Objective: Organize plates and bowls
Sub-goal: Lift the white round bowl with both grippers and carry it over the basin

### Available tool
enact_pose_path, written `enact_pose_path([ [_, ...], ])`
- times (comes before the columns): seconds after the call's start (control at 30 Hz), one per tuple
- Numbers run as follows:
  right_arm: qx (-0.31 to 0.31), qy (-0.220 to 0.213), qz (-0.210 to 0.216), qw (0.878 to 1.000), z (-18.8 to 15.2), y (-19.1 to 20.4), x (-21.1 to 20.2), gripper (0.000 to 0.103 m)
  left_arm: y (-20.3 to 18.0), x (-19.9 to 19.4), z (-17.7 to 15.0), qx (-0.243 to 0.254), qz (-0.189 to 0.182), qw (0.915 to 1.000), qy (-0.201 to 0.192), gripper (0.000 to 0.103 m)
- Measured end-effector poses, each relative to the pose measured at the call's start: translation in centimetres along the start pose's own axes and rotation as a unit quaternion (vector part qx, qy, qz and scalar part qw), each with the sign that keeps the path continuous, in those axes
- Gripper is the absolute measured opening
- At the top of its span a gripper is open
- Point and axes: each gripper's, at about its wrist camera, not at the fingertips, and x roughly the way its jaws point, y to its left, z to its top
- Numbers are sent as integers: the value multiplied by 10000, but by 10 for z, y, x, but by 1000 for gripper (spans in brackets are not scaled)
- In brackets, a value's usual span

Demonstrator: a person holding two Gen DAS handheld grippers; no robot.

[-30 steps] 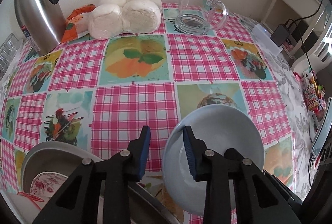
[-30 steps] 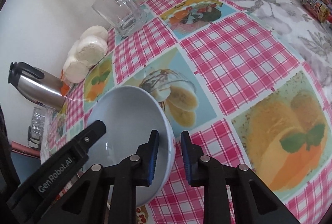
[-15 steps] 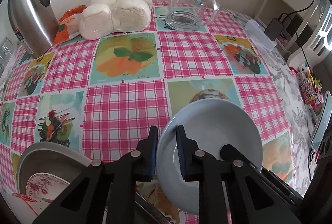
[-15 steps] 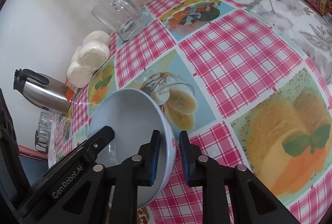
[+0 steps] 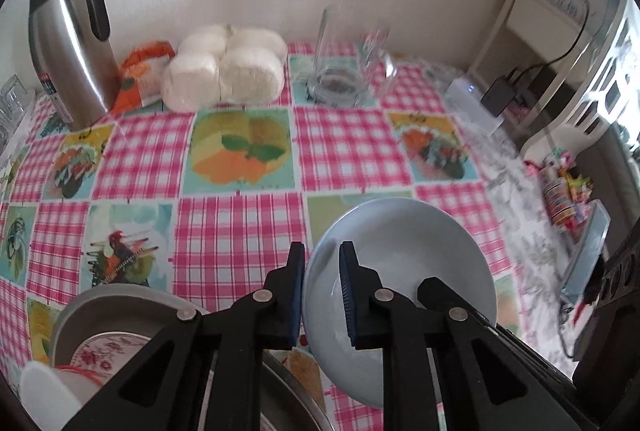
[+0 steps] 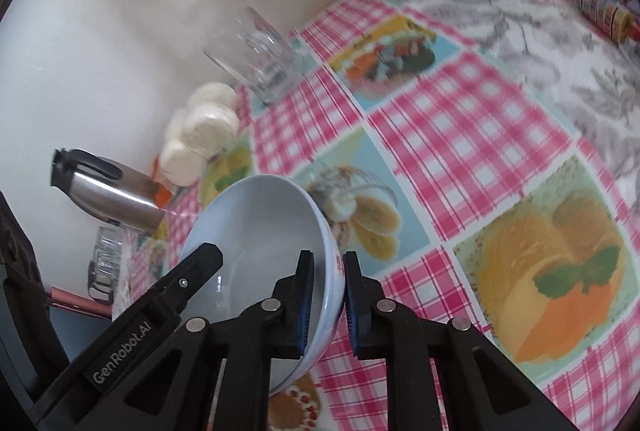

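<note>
Light blue bowl (image 5: 404, 263) held tilted above the checked surface (image 5: 240, 231), gripped from two sides. Left gripper (image 5: 321, 285) pinching the bowl's left rim between its fingers (image 5: 347, 295). Right gripper (image 6: 327, 295) pinching the opposite rim, fingers (image 6: 305, 295) pressed on the wall inside and outside. Metal tray (image 5: 120, 295) with a flowered plate (image 5: 100, 351) at lower left, beside the bowl. Behind: steel jug (image 5: 68, 47), white buns (image 5: 224, 67), glass mug (image 5: 344, 67).
</note>
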Motion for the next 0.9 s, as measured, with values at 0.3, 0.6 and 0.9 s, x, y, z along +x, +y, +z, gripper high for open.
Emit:
enact_pose_path([
  [0.3,-298,-646,111,9974,3,40,-59,16,2,-67,10,-14,-252,9976,-642,18],
  [0.6,-516,-969,240,9937,-8,77,-97,16,17,-120,5,-101,-377,9937,-1055,18],
  [0.9,-660,-1134,421,9905,-22,109,-117,16,45,-155,-2,-290,-477,9905,-1253,18],
])
